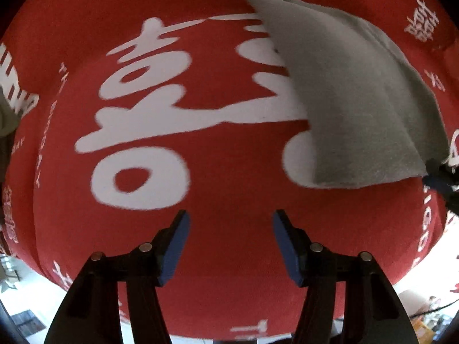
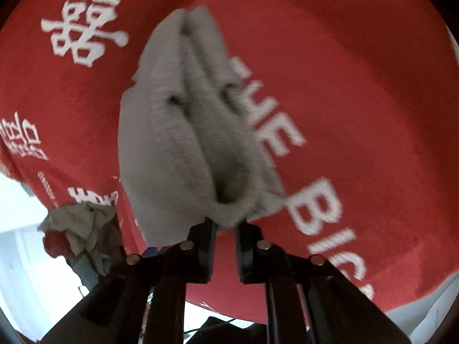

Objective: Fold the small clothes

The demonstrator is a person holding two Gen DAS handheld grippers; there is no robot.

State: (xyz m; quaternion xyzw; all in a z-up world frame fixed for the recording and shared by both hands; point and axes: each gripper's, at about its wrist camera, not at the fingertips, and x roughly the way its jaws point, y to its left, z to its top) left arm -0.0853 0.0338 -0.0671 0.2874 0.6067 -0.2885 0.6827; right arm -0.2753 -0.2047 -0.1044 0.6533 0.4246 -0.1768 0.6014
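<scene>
Grey cloth [image 2: 183,132] hangs pinched at one edge in the right tool [image 2: 225,226], its long axis running away over the red worktop [image 1: 229,200]; the left tool [image 1: 231,223], half-open and empty, hovers beside it.

- One grey cloth [image 2: 183,132], seen in both wrist views [image 1: 352,97].
- One red cover [image 1: 229,200] with white print, spread under everything.
- Two tongs: the left tongs [image 1: 231,223] and the right tongs [image 2: 225,226].
- Each of the tongs has two fingers, so four fingers in all; the left pair carries two blue pads [image 1: 178,246].
- One crumpled heap of pale cloths [image 2: 83,229] at the cover's edge; how many pieces are in it cannot be told.
</scene>
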